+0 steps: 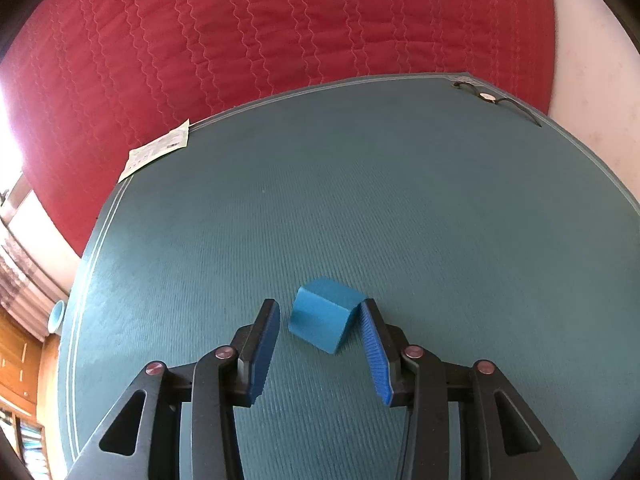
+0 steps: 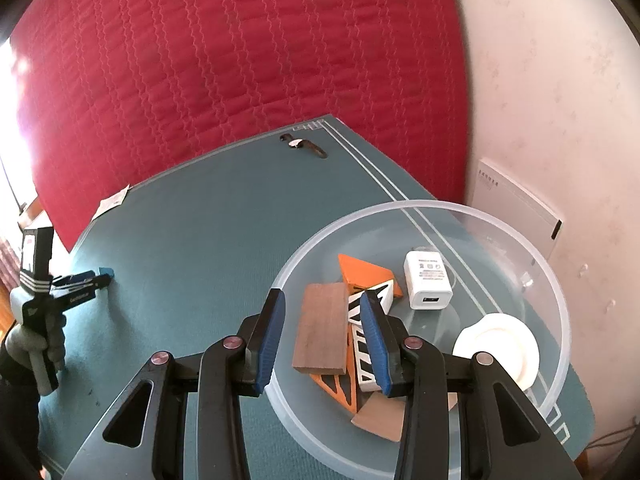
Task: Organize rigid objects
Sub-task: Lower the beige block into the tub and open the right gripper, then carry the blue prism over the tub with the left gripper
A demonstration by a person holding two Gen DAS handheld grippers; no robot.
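Observation:
A blue cube rests on the teal mat, tilted on an edge between the jaws of my left gripper. The right pad touches its side, the left pad stands off it, so the gripper is open. The right wrist view shows that gripper far left, held by a gloved hand. My right gripper hovers open over a clear plastic bowl. Inside lie a wooden block, an orange triangle, a black-and-white striped piece, a white charger and a white round dish.
A wristwatch lies at the mat's far corner and a paper slip on its far left edge. A red quilt spreads beyond the mat. A white booklet leans on the wall to the right of the bowl.

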